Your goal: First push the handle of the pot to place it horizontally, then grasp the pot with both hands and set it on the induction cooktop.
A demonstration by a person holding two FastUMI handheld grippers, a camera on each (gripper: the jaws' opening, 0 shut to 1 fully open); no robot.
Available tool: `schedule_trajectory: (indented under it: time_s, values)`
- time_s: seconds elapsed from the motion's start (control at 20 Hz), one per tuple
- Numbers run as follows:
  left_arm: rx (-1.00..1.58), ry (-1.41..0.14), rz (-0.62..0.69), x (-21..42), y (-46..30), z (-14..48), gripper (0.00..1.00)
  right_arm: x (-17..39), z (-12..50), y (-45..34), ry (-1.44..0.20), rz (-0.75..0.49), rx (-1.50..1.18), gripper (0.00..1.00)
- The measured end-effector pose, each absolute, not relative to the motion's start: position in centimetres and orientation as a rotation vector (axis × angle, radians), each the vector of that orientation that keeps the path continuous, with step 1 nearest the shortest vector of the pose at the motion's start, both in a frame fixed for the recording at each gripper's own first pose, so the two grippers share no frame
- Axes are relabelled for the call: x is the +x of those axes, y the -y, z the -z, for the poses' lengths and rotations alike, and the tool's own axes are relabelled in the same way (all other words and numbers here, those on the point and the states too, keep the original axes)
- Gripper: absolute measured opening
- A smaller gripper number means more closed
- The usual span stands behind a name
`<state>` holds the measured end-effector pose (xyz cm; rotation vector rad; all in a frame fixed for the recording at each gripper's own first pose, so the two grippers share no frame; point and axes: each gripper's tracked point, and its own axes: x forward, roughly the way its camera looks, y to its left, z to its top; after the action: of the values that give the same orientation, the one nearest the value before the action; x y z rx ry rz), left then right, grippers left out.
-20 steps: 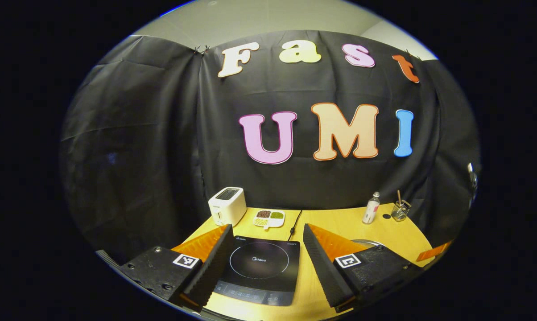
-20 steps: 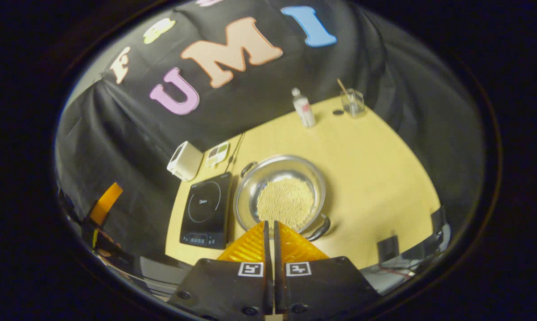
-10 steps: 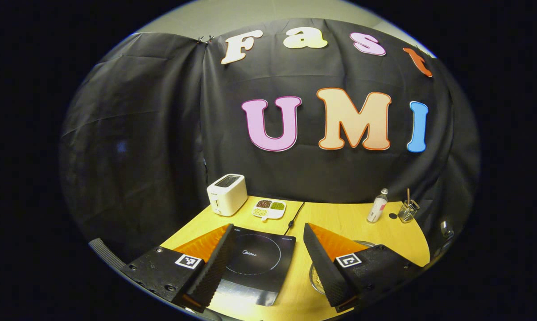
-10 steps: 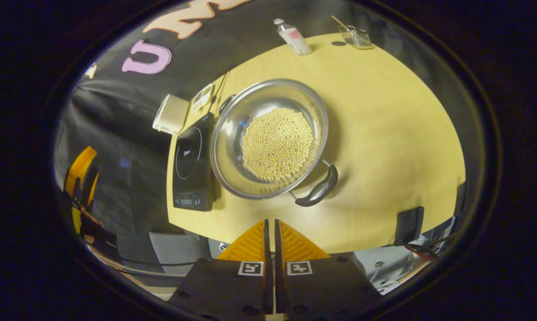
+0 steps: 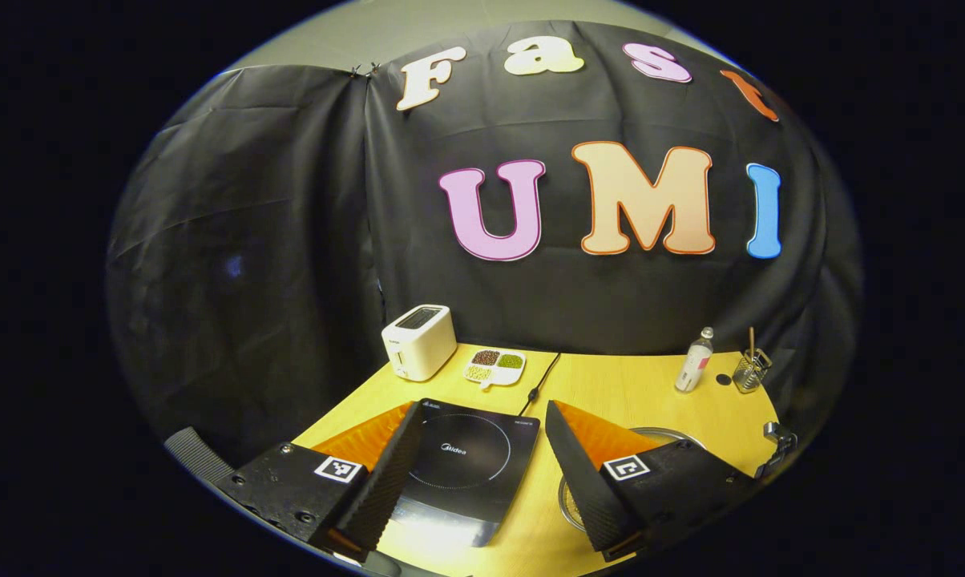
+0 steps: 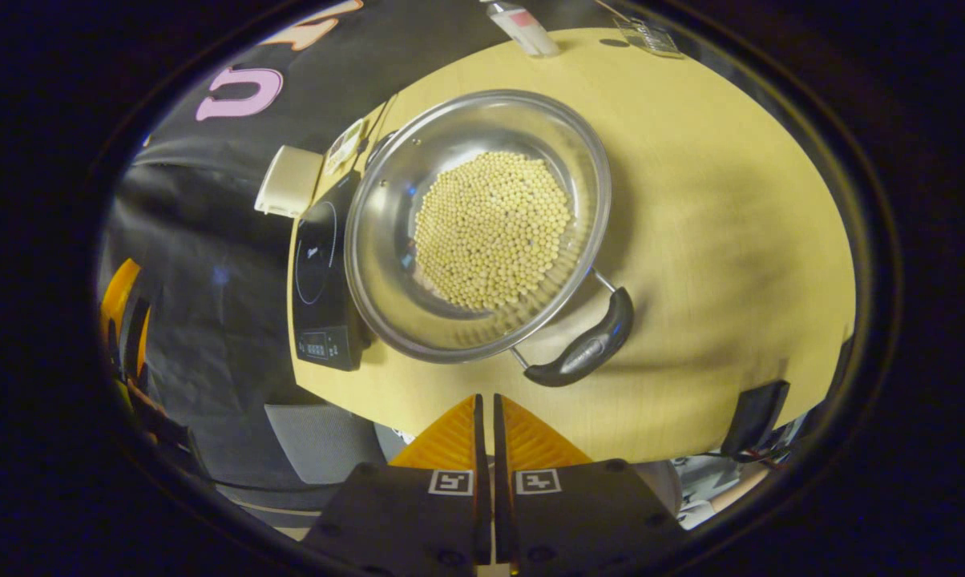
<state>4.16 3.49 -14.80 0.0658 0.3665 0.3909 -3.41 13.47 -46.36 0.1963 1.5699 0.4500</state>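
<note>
A steel pot [image 6: 386, 240] holding pale beans sits on the yellow table, seen from above in the right gripper view. Its near black handle [image 6: 583, 351] points toward the table's front edge, at an angle. My right gripper [image 6: 485, 398] is shut, empty, above the front edge just short of that handle. The black induction cooktop [image 6: 316, 268] lies just left of the pot. In the left gripper view my left gripper [image 5: 482, 417] is open over the cooktop [image 5: 466, 465], and the pot's rim [image 5: 675, 433] peeks out behind its right finger.
At the back of the table stand a white toaster [image 5: 418, 342], a small divided dish of beans [image 5: 494, 365], a bottle [image 5: 693, 370] and a glass holder with a stick [image 5: 749, 371]. A black cord [image 5: 540, 381] runs to the cooktop. A black box [image 6: 755, 415] sits at the front right edge.
The right gripper has tilted down and come nearer the pot, which now looms larger with its handle close ahead. The left gripper has drifted slightly and stays open.
</note>
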Motion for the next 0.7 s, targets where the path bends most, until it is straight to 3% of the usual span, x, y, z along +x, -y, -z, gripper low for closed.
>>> schedule_trajectory:
  time_s: [0.1,0.15,0.2,0.25,0.7]
  values:
    - [0.067,-0.367,-0.409,4.3,-3.8,14.8,0.94,-3.2,47.0,-13.3,-1.587,-0.439,0.205,0.00]
    - [0.061,-0.367,-0.415,4.2,-3.9,14.9,0.94,-3.0,47.2,-13.3,-1.593,-0.432,0.213,0.05]
    - [0.057,-0.372,-0.421,4.2,-3.9,15.0,0.94,-2.9,47.4,-13.1,-1.599,-0.424,0.218,0.00]
    - [0.052,-0.379,-0.429,4.1,-4.1,15.3,0.94,-2.7,47.7,-13.0,-1.605,-0.414,0.223,0.05]
    - [0.056,-0.414,-0.446,4.1,-4.1,16.4,0.94,-1.4,48.0,-11.5,-1.608,-0.367,0.263,0.05]
